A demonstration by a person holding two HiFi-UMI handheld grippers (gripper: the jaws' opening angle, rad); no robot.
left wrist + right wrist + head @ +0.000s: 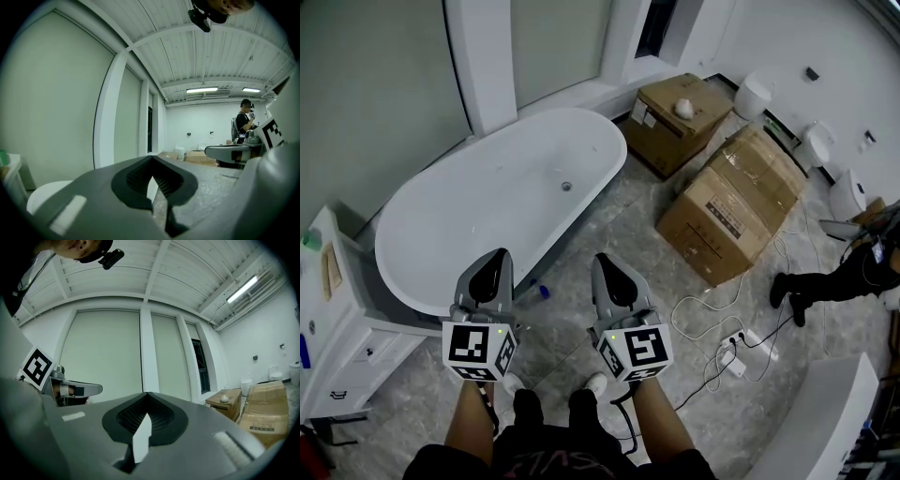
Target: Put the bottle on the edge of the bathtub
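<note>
Both grippers are held level, side by side, over the marble-patterned floor. The left gripper has its fingers closed together with nothing between them. The right gripper is the same, its fingers meeting at the tip and empty.

Ahead of them stands the white freestanding bathtub, running from the near left toward the window wall. Its basin shows only smooth white and the drain toward the far end. On the floor just beside the tub's near end lies a small blue item. It may be the bottle, though it is too small to tell for sure. It is down on the floor, not on the tub's rim.

Toward the far right corner of the floor sit two closed cardboard boxes. The smaller box is near the window and carries a small white lump on its top. The larger box, taped shut, stands just beside it, nearer the camera. White toilets line the right-hand wall. A power strip with loose white cables lies on the floor near the larger box. A person in dark clothes is at the right edge. A white cabinet stands at the left edge of the floor, close to the tub's near end.
</note>
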